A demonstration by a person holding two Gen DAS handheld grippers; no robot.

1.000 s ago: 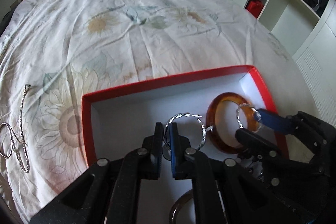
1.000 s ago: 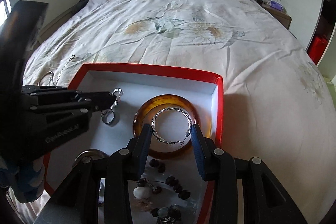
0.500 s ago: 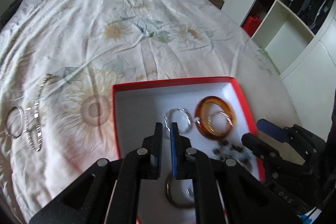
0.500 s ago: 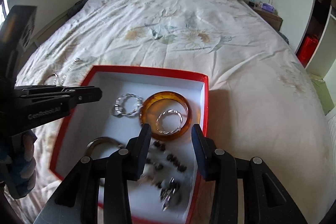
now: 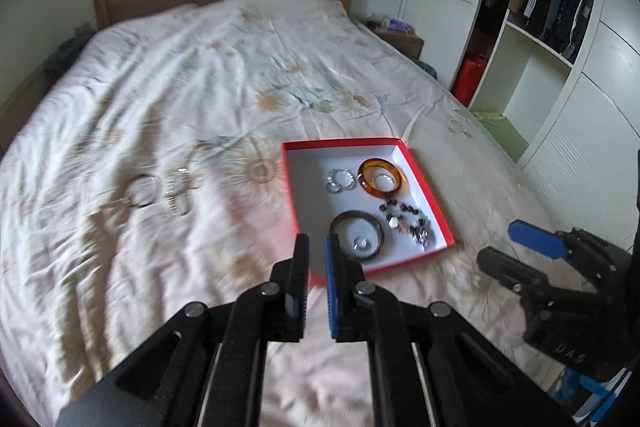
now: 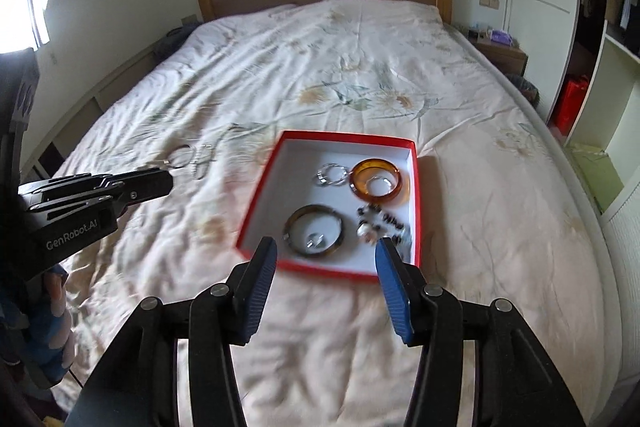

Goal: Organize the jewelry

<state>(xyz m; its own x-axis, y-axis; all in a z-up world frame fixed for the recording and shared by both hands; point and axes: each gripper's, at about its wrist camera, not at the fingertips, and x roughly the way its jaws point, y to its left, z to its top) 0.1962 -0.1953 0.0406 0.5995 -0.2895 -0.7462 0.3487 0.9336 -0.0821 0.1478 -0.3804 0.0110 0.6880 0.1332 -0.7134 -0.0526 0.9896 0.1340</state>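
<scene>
Both grippers: black linkage arms w/ silver pivot screws, ribbed blue pads (image 6: 394, 291); left gripper (image 6: 160, 183) body marked "GenRobot.AI" in white.

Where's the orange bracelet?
In the right wrist view, the orange bracelet lies in the red box's far right corner, a small silver ring inside it.
</scene>
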